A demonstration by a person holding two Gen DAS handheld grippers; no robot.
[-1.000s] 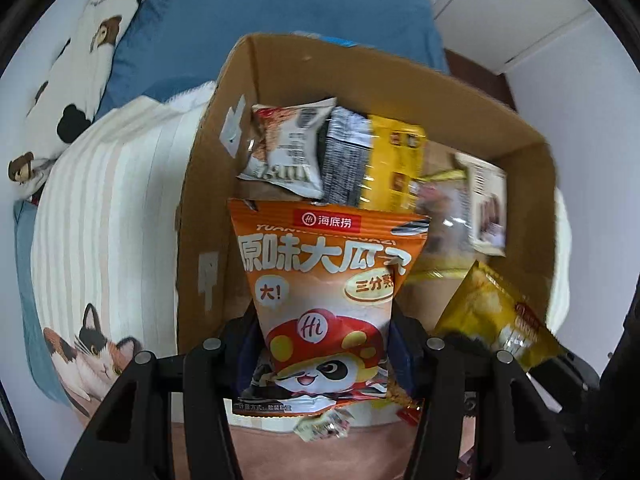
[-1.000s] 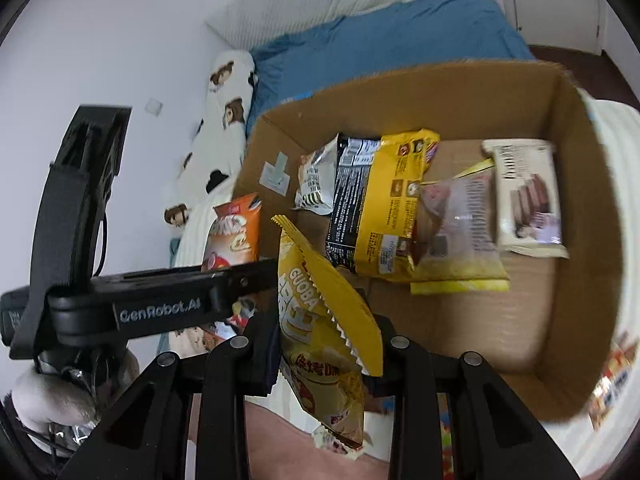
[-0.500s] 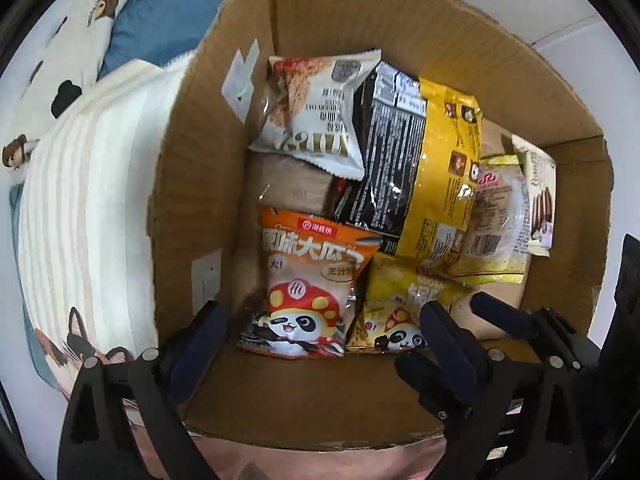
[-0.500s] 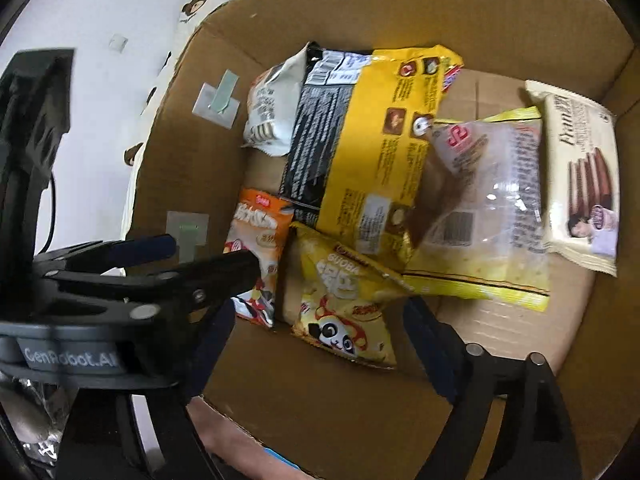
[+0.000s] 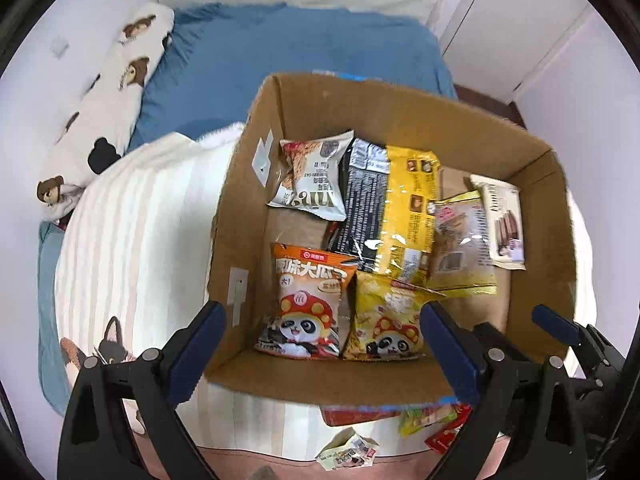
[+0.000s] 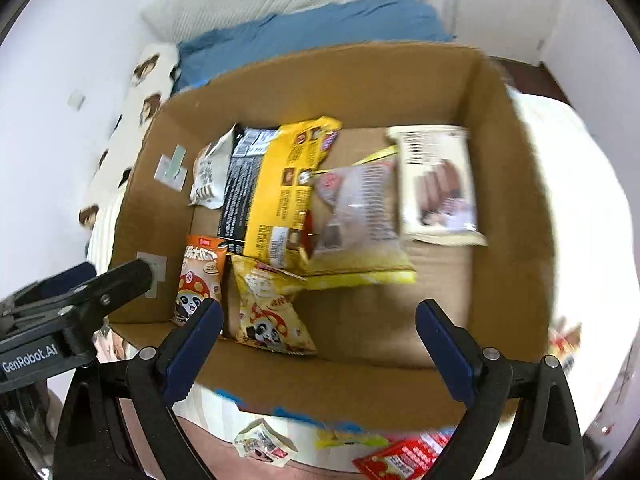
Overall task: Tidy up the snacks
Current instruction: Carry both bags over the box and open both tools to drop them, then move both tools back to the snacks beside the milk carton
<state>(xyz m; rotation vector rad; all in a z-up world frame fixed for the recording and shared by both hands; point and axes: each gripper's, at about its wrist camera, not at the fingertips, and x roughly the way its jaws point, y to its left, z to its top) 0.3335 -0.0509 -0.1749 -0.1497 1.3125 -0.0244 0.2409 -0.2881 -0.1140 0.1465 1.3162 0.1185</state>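
Both packs look dropped in the cardboard box (image 5: 256,208), left gripper (image 5: 320,332) open and empty, right gripper (image 6: 318,332) opening with nothing between, so next probably grab the loose snacks (image 6: 384,456) around 6 o'clock.

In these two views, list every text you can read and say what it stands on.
"GenRobot.AI": on the left gripper body, seen from the right wrist view.
"原味大瓜子": on the orange panda bag.
"大!": same bag.
Partly legible "OAT": white oat packet.
Other packets in the cardboard box: print too small or blurred.
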